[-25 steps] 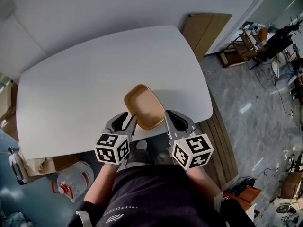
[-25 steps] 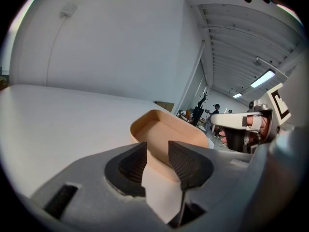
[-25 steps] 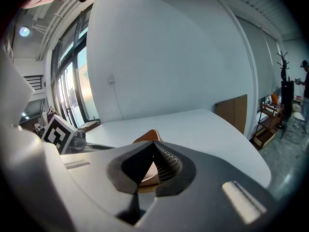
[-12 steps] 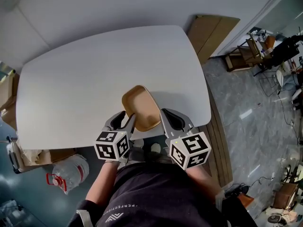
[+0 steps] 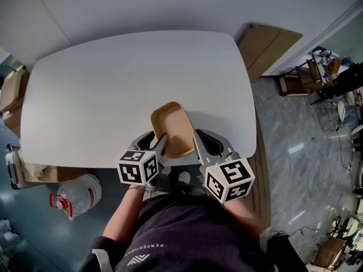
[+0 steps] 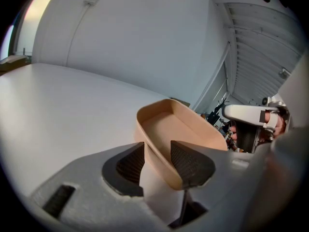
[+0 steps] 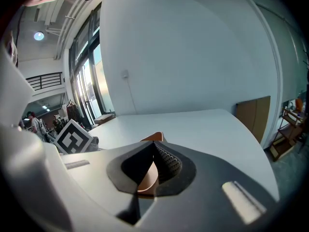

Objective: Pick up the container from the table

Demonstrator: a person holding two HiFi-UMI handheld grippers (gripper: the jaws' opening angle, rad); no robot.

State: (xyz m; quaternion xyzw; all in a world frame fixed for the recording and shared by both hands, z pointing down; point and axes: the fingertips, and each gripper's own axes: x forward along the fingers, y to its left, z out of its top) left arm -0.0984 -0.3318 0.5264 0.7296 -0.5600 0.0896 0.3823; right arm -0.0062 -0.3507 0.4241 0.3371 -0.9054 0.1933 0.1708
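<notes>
Container (image 5: 170, 128): shallow tan tray with rounded corners, plain and empty inside, smooth raised rim. It lies on the white worktop (image 5: 102, 84) close to the person's edge, its long side running away from that edge, between the two tongs.

Left tongs (image 5: 157, 144): spread wide, having just been opening. In the left gripper view, the near left wall of the container (image 6: 178, 129) stands between the ribbed pads (image 6: 190, 164), one pad outside and one inside the tray. A strip of worktop shows beside the outer pad, so no squeeze.

Right tongs (image 5: 199, 143): at the near right corner. In the right gripper view, the tongs (image 7: 153, 153) stand nearly together, pinching the tan rim (image 7: 153, 138).

Marker cubes (image 5: 138, 168) (image 5: 229, 179) face up.
</notes>
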